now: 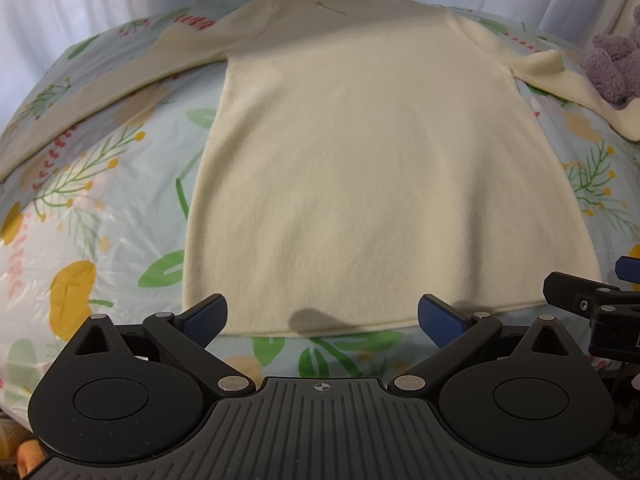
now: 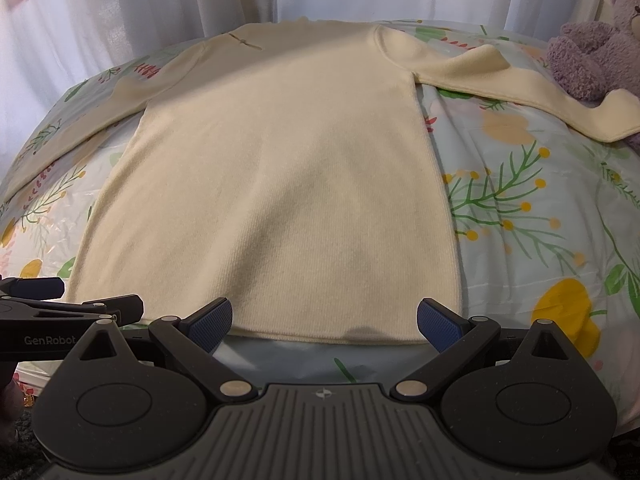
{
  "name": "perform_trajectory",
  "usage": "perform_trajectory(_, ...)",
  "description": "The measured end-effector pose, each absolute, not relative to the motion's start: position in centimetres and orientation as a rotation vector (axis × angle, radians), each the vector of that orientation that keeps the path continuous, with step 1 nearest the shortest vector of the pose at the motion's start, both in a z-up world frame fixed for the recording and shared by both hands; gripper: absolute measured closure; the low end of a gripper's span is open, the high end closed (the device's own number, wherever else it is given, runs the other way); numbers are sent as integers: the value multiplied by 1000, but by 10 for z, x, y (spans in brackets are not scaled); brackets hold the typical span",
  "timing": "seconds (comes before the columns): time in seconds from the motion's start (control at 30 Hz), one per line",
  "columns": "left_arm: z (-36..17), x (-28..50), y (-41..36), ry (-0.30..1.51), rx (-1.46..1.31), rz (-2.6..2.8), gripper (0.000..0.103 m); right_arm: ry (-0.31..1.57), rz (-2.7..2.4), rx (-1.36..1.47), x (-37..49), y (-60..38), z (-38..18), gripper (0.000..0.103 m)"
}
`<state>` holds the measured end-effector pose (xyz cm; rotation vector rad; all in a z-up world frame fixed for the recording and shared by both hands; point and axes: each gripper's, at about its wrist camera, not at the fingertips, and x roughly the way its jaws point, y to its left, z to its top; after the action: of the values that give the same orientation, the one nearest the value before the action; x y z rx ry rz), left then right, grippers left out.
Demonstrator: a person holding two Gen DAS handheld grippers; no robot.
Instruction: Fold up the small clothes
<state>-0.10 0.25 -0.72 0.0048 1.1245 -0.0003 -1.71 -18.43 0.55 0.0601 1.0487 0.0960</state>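
Two claws hover side by side at the near hem of a cream sweater [image 1: 360,152] that lies flat on a bed, spread out and unfolded. The bed wears a pale blue floral sheet [image 1: 100,208] printed with green leaves and yellow blossoms. The sweater's body runs away from the claws toward a white curtain [image 2: 160,0] at the far side, with the neckline farthest off. Both sleeves stretch outward, one to each side. The right-hand sleeve [image 2: 520,84] kinks near its middle, and its cuff end lies against a purple plush toy [image 2: 592,56] sitting at the bed's far right corner.

The left claw [image 1: 322,318] is spread wide, released, its blue pads [image 1: 206,320] just at the hem near the sweater's left corner, gripping nothing. The right claw [image 2: 324,320] is likewise released and spread, its blue pads [image 2: 440,322] lined up along the hem toward the right corner. Each claw shows at the edge of the other's view, close alongside.
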Motion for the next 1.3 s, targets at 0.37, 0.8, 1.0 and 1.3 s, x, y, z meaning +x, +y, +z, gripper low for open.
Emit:
perform_trajectory(0.37,-8,1,3,1133,3,2,0,1053,99,61,-16,-184,5,4)
perform_trajectory(0.8,-8,5,3,1145,0,2,0,1062,102,67,-12,-186,3,4)
perform_trajectory(1.0,-10,9,3,1153,-4,-1,0,1071,111,82,-9,-188,3,4)
perform_trajectory(1.3,-11,15,3,1164,-9,-8,0,1085,155,163,-2,-199,-2,4)
